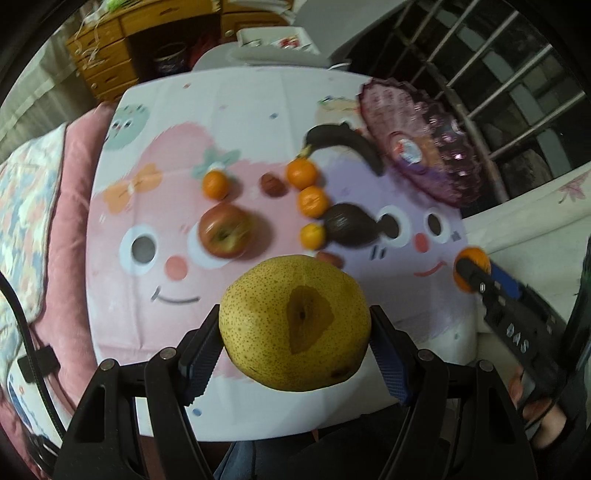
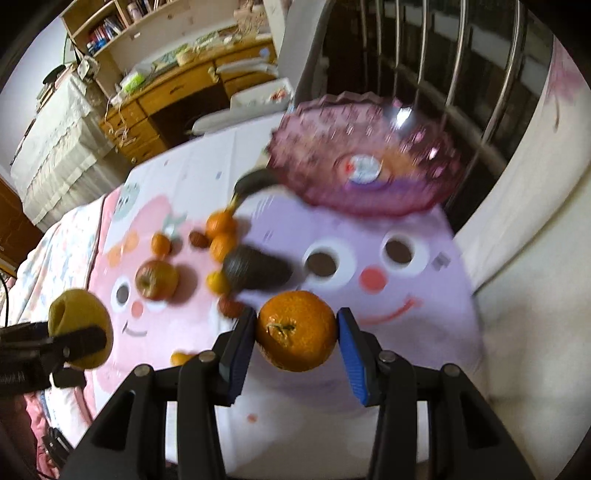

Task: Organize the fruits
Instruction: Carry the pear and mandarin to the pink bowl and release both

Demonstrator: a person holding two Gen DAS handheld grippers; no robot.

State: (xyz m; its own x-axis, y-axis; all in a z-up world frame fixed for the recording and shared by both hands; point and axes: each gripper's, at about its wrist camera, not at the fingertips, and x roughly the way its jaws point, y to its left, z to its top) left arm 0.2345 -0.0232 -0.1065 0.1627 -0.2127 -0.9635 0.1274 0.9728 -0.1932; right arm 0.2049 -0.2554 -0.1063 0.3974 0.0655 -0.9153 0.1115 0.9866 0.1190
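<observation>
Only the left wrist view shows a person's fingers (image 1: 535, 410) wrapped round the right gripper's handle at the bench's right edge; only the right wrist view shows a bookshelf (image 2: 110, 26) behind the bench and a small orange piece (image 2: 180, 357) lying near the bench's near edge. Both grippers point steeply down over the near half of the bench (image 1: 258, 110). The left gripper (image 1: 295, 343) stands fairly wide, its blue pads pressed on either side of a yellow pear (image 1: 295, 325), lifted clear of the cloth. The right gripper (image 2: 296, 345) is narrower, clamped on an orange (image 2: 296, 330) (stem facing the camera), also held above the cloth. On the bench lie an apple (image 1: 225, 231), an avocado (image 1: 349, 224), a blackened banana (image 1: 343, 142) and several small oranges; the purple bowl (image 2: 364, 162) sits at the far right corner.
</observation>
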